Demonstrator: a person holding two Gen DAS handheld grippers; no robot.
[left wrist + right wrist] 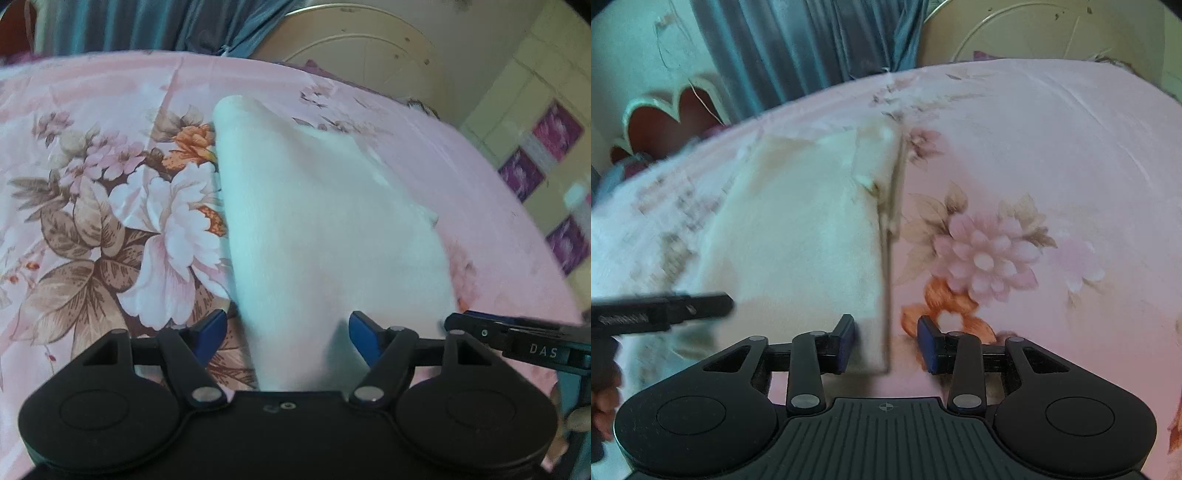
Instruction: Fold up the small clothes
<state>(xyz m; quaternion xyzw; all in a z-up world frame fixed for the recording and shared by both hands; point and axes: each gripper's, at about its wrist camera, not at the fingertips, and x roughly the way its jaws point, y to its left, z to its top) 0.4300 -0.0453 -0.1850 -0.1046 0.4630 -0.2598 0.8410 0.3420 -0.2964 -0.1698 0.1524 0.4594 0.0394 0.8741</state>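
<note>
Lying flat on the floral bedsheet, the white cloth sits between the spread-apart fingers of both the left hand-held gripper and right hand-held gripper, probably positioned at its near edge to pinch it for folding.

One white cloth at the centre, one pink floral bedsheet under it, two grippers, the left gripper at 6 o'clock, the right gripper at 6 o'clock in its own view, one blue curtain at 12 o'clock, three purple flower tiles at 3 o'clock
</note>
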